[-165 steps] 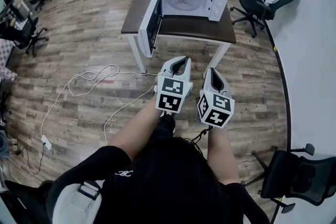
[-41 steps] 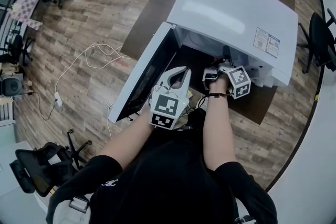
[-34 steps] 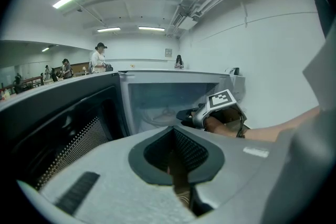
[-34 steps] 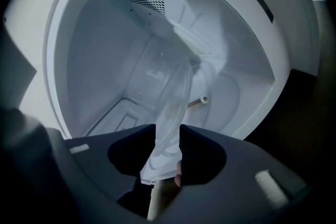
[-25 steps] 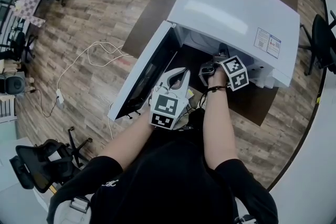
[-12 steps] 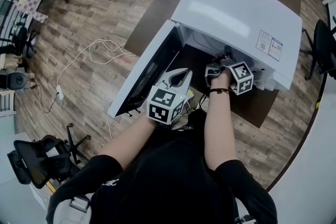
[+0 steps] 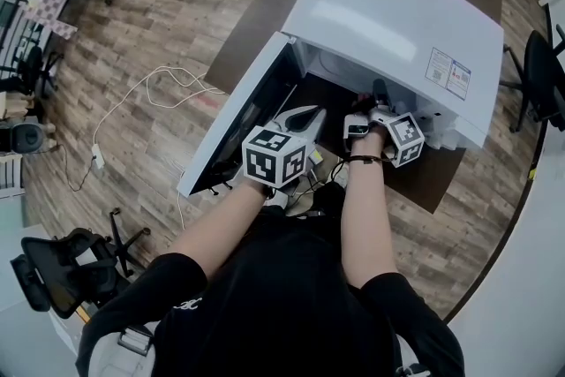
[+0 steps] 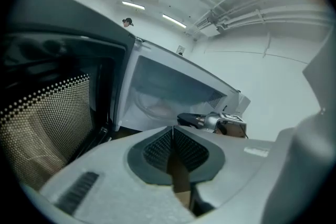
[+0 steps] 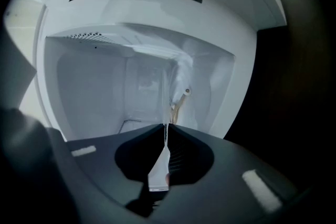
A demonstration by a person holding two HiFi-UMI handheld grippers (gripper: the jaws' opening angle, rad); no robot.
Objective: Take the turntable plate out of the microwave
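Observation:
The white microwave stands with its door swung open to the left. My right gripper reaches into the cavity mouth. In the right gripper view a thin clear glass turntable plate runs edge-on between the pads, and my right gripper is shut on its rim, the plate tilted up inside the cavity. My left gripper hangs in front of the door opening, shut with nothing in it. The left gripper view also shows the right gripper at the cavity.
The microwave sits on a dark brown table. A white cable loops over the wood floor at left. Office chairs stand at lower left and far right.
My left gripper has rolled, so its marker cube faces another way, and it has sunk slightly. My right gripper has rolled a little at the cavity mouth and stays there.

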